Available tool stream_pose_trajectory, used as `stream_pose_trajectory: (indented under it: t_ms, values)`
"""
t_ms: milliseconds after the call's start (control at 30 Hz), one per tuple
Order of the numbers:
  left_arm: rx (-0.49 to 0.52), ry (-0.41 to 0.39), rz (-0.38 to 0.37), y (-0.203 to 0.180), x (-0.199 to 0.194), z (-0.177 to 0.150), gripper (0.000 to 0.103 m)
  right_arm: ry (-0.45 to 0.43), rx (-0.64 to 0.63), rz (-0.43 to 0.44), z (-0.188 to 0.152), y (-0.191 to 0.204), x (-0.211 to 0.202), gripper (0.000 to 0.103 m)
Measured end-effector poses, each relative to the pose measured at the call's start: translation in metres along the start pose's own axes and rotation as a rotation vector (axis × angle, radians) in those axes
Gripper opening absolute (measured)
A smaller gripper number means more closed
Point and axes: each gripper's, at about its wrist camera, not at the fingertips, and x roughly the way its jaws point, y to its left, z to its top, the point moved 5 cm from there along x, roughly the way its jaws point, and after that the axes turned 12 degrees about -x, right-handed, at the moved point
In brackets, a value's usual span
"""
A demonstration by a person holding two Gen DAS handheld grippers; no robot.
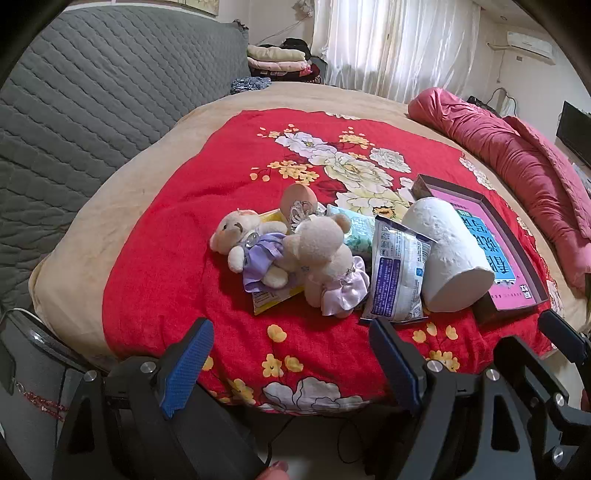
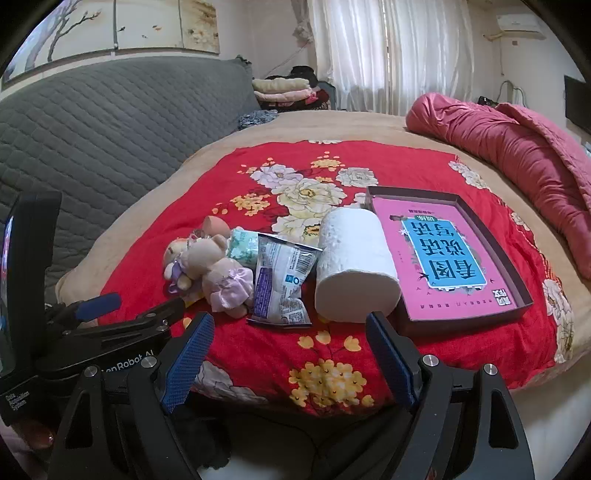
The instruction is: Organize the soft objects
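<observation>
Teddy bears (image 1: 291, 254) beyond left claw (image 1: 291, 363), apart.

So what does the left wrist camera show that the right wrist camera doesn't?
Only the left wrist view shows the yellow packet under the teddy bears. Only the right wrist view shows the wall painting and the left gripper seen from the side. Both show the paper roll, the blue-white snack bag, the shallow box and open jaws with nothing between them.
</observation>
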Motion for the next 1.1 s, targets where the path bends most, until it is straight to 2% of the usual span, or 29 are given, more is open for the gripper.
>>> stream_pose_trajectory:
  t_ms: [1100]
  values:
    - [0.008,0.012,0.0,-0.0015,0.0037,-0.0023,0.085,0.001,-0.013,0.0,0.0016,0.0027,0.0,0.085]
